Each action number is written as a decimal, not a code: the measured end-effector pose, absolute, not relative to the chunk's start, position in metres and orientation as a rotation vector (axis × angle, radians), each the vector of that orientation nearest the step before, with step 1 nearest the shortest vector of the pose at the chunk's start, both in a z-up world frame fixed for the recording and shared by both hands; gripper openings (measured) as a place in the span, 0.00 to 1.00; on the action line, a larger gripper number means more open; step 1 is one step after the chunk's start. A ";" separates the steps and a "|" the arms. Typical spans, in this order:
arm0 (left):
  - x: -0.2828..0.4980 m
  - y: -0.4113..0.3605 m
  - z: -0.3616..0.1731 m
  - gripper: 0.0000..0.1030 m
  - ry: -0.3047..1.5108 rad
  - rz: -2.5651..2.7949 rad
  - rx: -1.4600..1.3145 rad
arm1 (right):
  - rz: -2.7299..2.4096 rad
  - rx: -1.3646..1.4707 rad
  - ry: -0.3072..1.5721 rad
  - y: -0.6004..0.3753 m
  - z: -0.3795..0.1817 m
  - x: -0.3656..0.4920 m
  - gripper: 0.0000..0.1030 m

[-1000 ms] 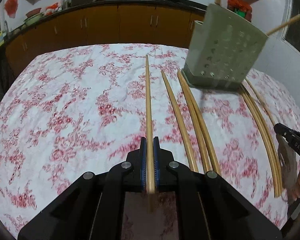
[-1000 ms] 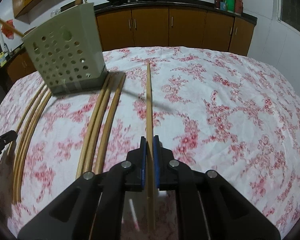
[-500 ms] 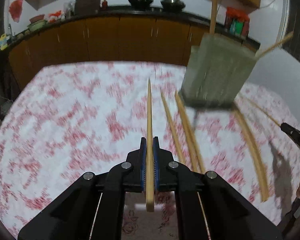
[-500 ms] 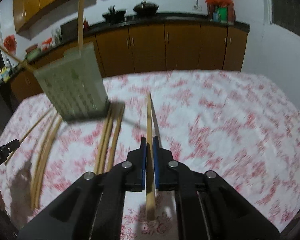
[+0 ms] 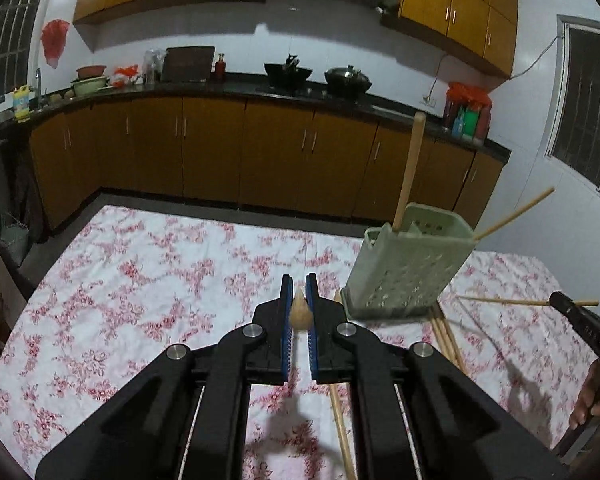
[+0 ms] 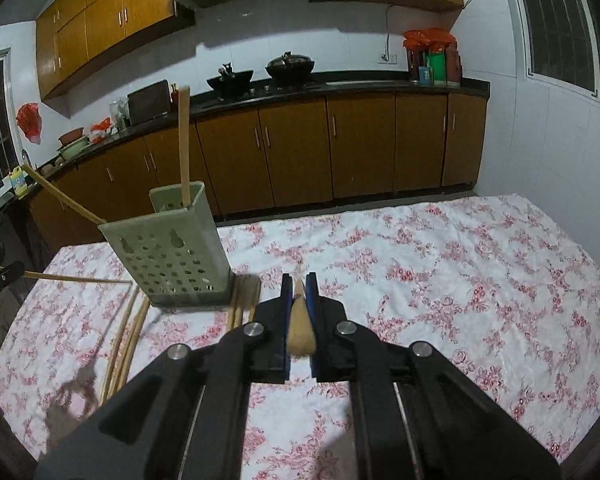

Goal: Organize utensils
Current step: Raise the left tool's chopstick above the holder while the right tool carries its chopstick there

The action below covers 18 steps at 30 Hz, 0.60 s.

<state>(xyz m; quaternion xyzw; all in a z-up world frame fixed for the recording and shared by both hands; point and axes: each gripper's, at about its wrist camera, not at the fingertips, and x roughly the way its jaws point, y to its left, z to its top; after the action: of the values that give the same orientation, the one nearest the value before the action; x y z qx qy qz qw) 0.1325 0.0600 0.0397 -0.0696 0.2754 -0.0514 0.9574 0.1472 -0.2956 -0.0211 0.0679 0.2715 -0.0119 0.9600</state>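
Note:
My left gripper [image 5: 299, 282] is shut on a wooden chopstick [image 5: 300, 312], held end-on above the table. My right gripper [image 6: 299, 280] is shut on another chopstick [image 6: 300, 332], also end-on. In the left wrist view the right gripper [image 5: 560, 300] shows at the right with its chopstick [image 5: 504, 300] pointing left. A green perforated utensil holder [image 5: 408, 268], which also shows in the right wrist view [image 6: 168, 248], stands on the table with two chopsticks sticking up from it. Several chopsticks [image 6: 128, 340] lie on the cloth beside it.
The table has a white cloth with red flowers [image 5: 148, 288]. Behind it run brown kitchen cabinets [image 5: 220, 152] with a dark counter holding pots. A white tiled wall [image 6: 540, 140] and a window stand to the right.
Both grippers have lifted their chopsticks off the cloth and risen well above the table. The cameras now look level across the kitchen, so the held chopsticks appear end-on.

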 end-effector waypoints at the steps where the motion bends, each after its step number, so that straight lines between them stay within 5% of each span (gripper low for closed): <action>1: 0.131 0.061 0.043 0.07 0.550 -0.109 -0.145 | -0.023 0.138 0.539 -0.296 -0.017 0.145 0.08; 18: 0.109 0.040 0.122 0.07 0.412 -0.264 -0.080 | 0.158 0.138 0.318 -0.274 0.099 0.128 0.08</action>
<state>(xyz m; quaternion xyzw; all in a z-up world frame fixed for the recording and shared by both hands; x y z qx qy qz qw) 0.1085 0.0397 0.1223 -0.0398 0.2037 -0.1307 0.9694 0.1275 -0.2736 0.0985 0.0687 0.1583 0.0787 0.9819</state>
